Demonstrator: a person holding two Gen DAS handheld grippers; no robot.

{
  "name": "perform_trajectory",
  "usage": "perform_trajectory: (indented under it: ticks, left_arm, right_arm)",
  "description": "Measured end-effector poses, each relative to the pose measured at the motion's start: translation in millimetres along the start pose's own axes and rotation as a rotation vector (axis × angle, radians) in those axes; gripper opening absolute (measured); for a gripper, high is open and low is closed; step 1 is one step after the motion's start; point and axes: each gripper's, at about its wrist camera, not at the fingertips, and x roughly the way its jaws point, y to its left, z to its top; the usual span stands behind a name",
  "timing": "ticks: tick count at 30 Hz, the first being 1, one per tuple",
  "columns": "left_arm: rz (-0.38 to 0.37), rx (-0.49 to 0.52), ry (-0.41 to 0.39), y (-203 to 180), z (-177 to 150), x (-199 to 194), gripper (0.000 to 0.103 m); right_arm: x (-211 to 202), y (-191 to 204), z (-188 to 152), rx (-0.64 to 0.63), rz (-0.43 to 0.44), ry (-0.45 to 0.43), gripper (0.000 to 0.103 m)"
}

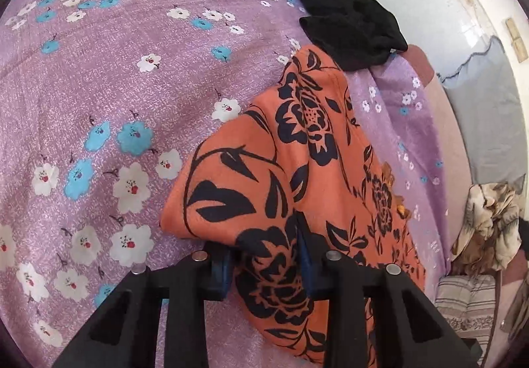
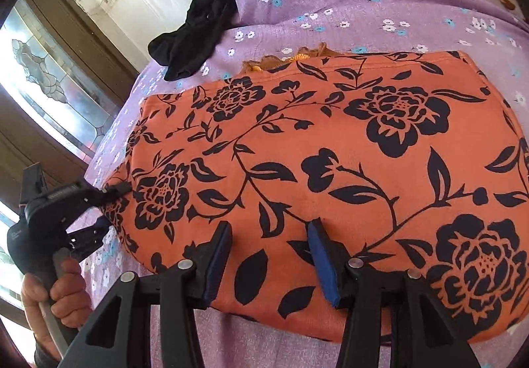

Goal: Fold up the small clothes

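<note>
An orange garment with black flowers lies folded on the purple flowered bedsheet; it also shows in the left wrist view. My left gripper is shut on a bunched corner of this garment; it shows from the side in the right wrist view. My right gripper is open, its blue-padded fingers resting on the garment's near edge with cloth between them, not pinched. A crumpled black garment lies at the bed's edge beyond the orange one, also in the right wrist view.
The bed's edge drops to a pale floor. A heap of beige patterned cloth and a striped cushion lie on the floor. A wooden door with leaded glass stands beyond the bed.
</note>
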Motion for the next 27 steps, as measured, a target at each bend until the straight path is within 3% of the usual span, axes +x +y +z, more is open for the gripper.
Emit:
perform_trajectory:
  ticks: [4, 7, 11, 14, 18, 21, 24, 27]
  left_arm:
    - [-0.004, 0.073, -0.059, -16.0, -2.5, -8.1, 0.027]
    - [0.023, 0.239, -0.132, -44.6, -9.2, -17.7, 0.026]
    - [-0.007, 0.495, -0.224, -89.7, -30.6, -34.6, 0.025]
    - [-0.032, 0.685, -0.264, -119.9, -57.7, -43.8, 0.024]
    - [-0.063, 0.869, -0.250, -146.7, -97.0, -42.2, 0.023]
    - [-0.059, 0.960, -0.207, -154.6, -122.4, -32.8, 0.023]
    - [-0.031, 1.052, -0.166, -159.5, -147.0, -21.3, 0.023]
    - [0.006, 1.131, -0.139, -160.1, -171.6, -12.0, 0.023]
  right_arm:
    - [1.0, -1.8, -2.2, 0.000, 0.007, -0.001, 0.052]
    - [-0.9, -4.7, -0.9, 0.018, 0.026, 0.004, 0.052]
    - [-9.2, -28.8, 4.0, 0.155, 0.123, 0.000, 0.050]
    - [-26.2, -50.9, 8.9, 0.233, 0.175, -0.055, 0.052]
    - [-44.3, -81.2, 18.0, 0.376, 0.378, -0.135, 0.054]
    - [-46.1, -98.0, 28.6, 0.467, 0.497, -0.159, 0.071]
    - [-36.2, -102.9, 39.0, 0.472, 0.558, -0.114, 0.078]
    - [-10.0, -113.0, 41.3, 0.524, 0.549, -0.029, 0.079]
